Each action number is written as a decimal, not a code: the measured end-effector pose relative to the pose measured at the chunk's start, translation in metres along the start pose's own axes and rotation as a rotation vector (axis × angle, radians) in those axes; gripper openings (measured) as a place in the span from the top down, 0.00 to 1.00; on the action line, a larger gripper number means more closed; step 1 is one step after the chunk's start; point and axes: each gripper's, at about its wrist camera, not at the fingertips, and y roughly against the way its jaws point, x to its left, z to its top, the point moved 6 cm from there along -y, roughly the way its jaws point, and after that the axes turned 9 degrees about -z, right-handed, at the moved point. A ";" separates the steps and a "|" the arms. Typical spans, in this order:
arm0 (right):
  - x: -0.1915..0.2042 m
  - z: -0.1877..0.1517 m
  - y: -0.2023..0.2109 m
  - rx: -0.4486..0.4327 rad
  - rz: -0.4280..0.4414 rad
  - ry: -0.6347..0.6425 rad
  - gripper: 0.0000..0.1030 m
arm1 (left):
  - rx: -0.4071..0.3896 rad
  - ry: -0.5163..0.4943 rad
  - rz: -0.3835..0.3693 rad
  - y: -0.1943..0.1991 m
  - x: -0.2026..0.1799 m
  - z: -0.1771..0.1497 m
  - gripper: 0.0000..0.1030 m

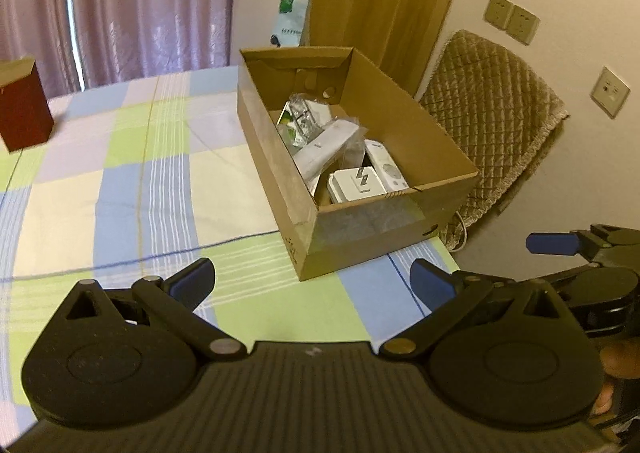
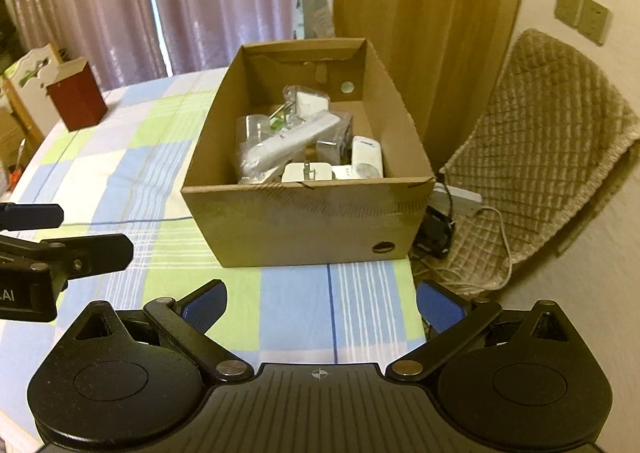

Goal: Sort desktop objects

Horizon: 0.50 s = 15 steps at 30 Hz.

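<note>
Checked tablecloth [image 2: 132, 173] w/ cardboard box [image 2: 304, 221], purple curtains [image 2: 208, 1] behind; both grippers' fingers released, empty.

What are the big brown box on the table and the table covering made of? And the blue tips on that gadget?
The brown box looks like plain corrugated cardboard: matt, with folded flaps and punched holes. The table covering seems to be woven cloth, checked in blue, green and cream, with creases; it could be coated, that is unclear. The blue pads on the right gripper's fingers look like ribbed rubber or soft plastic.
</note>
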 end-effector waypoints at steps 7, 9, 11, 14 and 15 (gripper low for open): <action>-0.023 0.009 -0.024 0.039 0.059 0.048 0.00 | 0.004 0.106 0.098 -0.012 -0.005 -0.003 0.01; -0.027 0.011 -0.029 0.043 0.074 0.059 0.00 | 0.007 0.133 0.116 -0.015 -0.007 -0.005 0.01; -0.031 0.013 -0.032 0.043 0.087 0.071 0.00 | 0.012 0.150 0.132 -0.017 -0.009 -0.008 0.01; -0.035 0.016 -0.033 0.034 0.102 0.084 0.00 | 0.012 0.160 0.160 -0.021 -0.011 -0.012 0.01; -0.036 0.017 -0.033 0.030 0.104 0.085 0.00 | 0.014 0.160 0.170 -0.021 -0.011 -0.013 0.01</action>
